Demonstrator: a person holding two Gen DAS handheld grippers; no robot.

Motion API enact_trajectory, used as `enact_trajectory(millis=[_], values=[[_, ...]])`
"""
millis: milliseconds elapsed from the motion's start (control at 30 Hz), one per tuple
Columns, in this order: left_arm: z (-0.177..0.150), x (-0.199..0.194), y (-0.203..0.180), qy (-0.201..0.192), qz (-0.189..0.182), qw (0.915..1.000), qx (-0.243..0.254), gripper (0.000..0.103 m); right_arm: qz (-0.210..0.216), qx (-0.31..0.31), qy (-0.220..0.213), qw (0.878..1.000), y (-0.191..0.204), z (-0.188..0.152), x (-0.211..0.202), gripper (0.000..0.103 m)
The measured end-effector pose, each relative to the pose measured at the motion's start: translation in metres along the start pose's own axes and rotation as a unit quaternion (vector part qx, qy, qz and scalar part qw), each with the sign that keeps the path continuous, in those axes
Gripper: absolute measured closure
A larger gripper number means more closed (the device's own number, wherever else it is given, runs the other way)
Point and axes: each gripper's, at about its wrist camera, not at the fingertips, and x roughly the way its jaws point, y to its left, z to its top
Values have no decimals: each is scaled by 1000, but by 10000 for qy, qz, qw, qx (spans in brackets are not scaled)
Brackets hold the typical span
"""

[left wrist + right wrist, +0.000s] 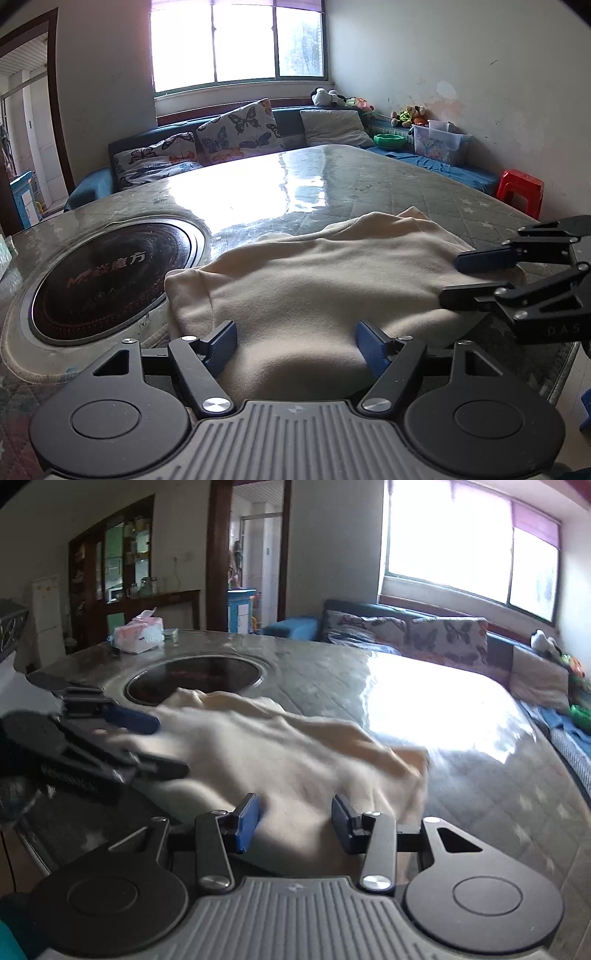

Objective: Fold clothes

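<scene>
A cream-coloured garment (314, 280) lies loosely folded on the glossy quilted table (332, 184), its left corner by the round dark cooktop (110, 280). My left gripper (297, 345) stands open at the garment's near edge, its blue pads wide apart with cloth lying between them, not pinched. My right gripper (450, 278) reaches in from the right over the garment's right end, its jaws apart. In the right wrist view the right gripper (295, 823) is open astride the garment (277, 753) at its near edge, and the left gripper (173, 746) is open at the left.
A sofa with butterfly cushions (236, 129) runs behind the table under the window. A red stool (521, 192) and a plastic bin (439, 142) stand at the right. A tissue pack (138, 635) sits on the table's far side beyond the cooktop (195, 679).
</scene>
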Motion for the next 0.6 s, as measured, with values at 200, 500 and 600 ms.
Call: enact_trajectory(millis=[200,500,600], values=[[-1,-2,0,11,36,10000,6,25,-128,44,-127,9998,-6,0,-12,60],[12,-10,9,-92,221,9997,-20,25,-171,268,107,9994,-25,14,-5,63],[17,-8,19,-101,357,9991,-183,25,-128,294,174,9993,-32,26,8,69]])
